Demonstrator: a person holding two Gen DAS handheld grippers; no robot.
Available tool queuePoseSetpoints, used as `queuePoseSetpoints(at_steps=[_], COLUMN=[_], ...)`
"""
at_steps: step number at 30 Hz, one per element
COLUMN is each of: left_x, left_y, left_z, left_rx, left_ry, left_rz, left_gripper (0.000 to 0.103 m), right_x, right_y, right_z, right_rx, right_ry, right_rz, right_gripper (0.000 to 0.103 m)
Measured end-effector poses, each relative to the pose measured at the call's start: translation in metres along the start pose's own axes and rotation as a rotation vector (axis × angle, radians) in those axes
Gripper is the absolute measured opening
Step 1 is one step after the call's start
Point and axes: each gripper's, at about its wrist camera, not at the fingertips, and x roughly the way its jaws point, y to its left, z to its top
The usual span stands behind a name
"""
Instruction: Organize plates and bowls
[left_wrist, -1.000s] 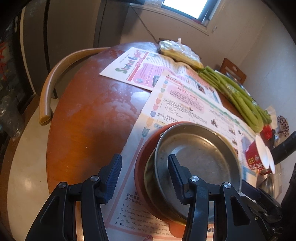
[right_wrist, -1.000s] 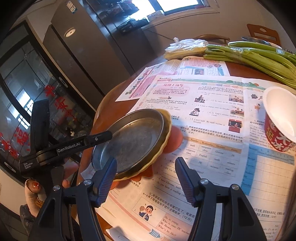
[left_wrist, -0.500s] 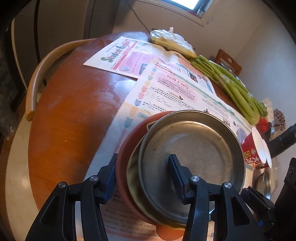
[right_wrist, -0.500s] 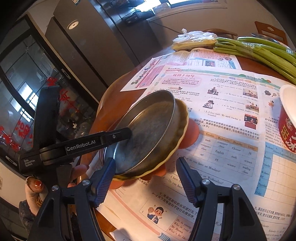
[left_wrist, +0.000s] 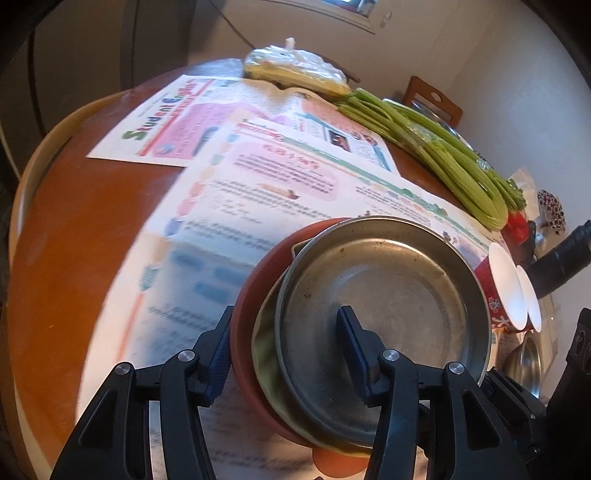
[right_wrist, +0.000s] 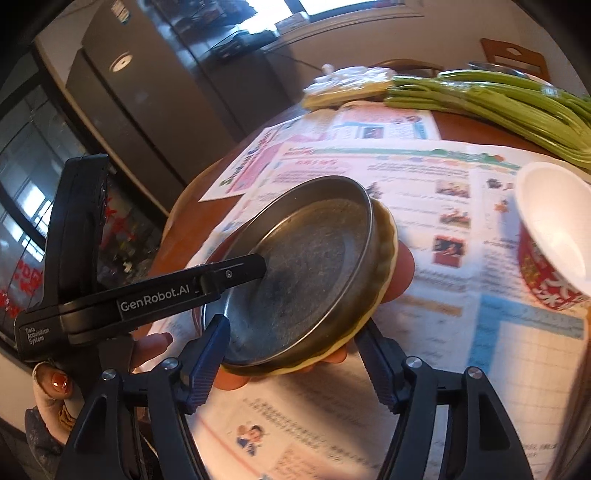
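A steel plate (left_wrist: 384, 295) lies in a yellow fluted dish (left_wrist: 266, 354), which rests on an orange plate (left_wrist: 255, 288). My left gripper (left_wrist: 286, 321) is shut on this stack's rim, one finger outside the orange plate and the other inside the steel plate. In the right wrist view the stack hangs tilted above the newspaper, steel plate (right_wrist: 306, 266) on top and yellow dish (right_wrist: 386, 258) below, with the left gripper's upper finger (right_wrist: 236, 271) across it. My right gripper (right_wrist: 291, 332) is opening; the stack's near edge sits between its fingers, not pinched.
Newspapers (left_wrist: 280, 184) cover much of the round wooden table (left_wrist: 81, 229). Red paper bowls (left_wrist: 498, 291) with white insides stand at the right, above a steel bowl (left_wrist: 524, 362). Green stalks (left_wrist: 443, 151) and a plastic bag (left_wrist: 295, 70) lie at the back. A chair back (left_wrist: 48, 147) curves round the left edge.
My left gripper slid right until its fingers straddled the stack's rim, then moved with the stack in it. In the right wrist view the stack came nearer and the right jaws spread wider.
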Motion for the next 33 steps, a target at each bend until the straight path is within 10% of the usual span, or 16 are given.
queuePoseSetpoints(at_steps=[33], left_x=[-0.027], left_y=[-0.014], left_z=[-0.008], left_rx=[-0.005], left_ry=[-0.095], left_rz=[0.056], left_gripper=[0.055], right_x=[-0.032], right_y=[0.0], right_z=[-0.002], right_rx=[-0.111], right_ry=[-0.122], right_rz=[-0.166], right_gripper=[0.07])
